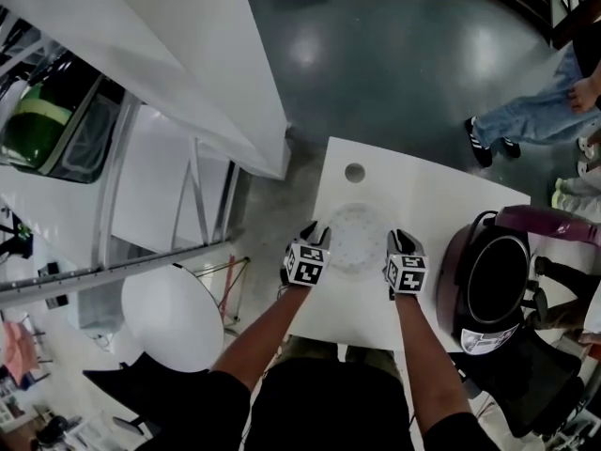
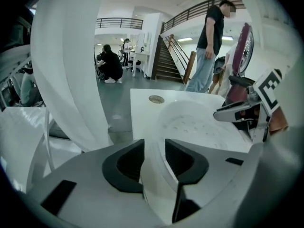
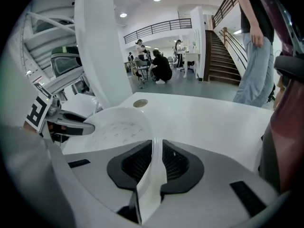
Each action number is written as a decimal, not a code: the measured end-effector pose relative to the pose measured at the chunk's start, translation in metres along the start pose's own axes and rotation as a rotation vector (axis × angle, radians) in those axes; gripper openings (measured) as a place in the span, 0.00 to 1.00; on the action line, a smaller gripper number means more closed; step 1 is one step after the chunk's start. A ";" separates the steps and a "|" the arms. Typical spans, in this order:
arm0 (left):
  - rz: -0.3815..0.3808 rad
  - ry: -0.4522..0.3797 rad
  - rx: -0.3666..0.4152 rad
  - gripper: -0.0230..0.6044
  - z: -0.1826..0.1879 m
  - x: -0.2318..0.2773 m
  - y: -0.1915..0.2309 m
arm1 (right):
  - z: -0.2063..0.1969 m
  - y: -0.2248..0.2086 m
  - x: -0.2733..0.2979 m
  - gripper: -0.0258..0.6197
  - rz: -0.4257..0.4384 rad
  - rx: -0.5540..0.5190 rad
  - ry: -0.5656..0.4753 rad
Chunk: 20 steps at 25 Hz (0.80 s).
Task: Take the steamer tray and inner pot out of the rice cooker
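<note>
Low in the frame, the left gripper (image 2: 154, 148) has its jaws spread loosely either side of the thin rim of a round white plastic steamer tray (image 1: 357, 238), while the right gripper (image 3: 156, 148) pinches the opposite rim. The shallow, hole-dotted tray rests at frame centre on the smooth white table (image 1: 441, 205). The tray step looks nearly done: next, both grippers would need to let go and reach right for the dark round inner pot (image 1: 496, 280), apparently seated in the glossy maroon rice cooker (image 1: 451, 271), whose lid is up.

No lettering is legible; the pale panel (image 1: 485, 339) on the rice cooker (image 1: 449, 285) is too blurred.
</note>
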<state>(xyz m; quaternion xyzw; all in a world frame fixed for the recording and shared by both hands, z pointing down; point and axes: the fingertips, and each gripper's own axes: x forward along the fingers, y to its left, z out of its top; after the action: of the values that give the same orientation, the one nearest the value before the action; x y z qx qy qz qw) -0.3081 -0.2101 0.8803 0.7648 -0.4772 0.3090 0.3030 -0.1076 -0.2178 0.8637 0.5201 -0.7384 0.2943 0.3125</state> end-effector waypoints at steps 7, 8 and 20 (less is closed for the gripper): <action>-0.010 -0.015 0.001 0.29 0.008 -0.022 -0.003 | 0.015 0.008 -0.022 0.22 0.032 -0.023 -0.041; 0.004 -0.035 -0.001 0.29 0.014 -0.028 -0.003 | 0.019 0.011 -0.028 0.22 0.037 -0.030 -0.050; -0.051 -0.285 -0.023 0.16 0.102 -0.127 -0.080 | 0.073 0.014 -0.136 0.16 0.087 0.039 -0.222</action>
<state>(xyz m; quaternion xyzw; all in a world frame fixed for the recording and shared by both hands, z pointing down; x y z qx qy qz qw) -0.2609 -0.1890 0.7060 0.8092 -0.4994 0.1840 0.2488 -0.0961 -0.1897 0.7122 0.5228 -0.7845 0.2628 0.2055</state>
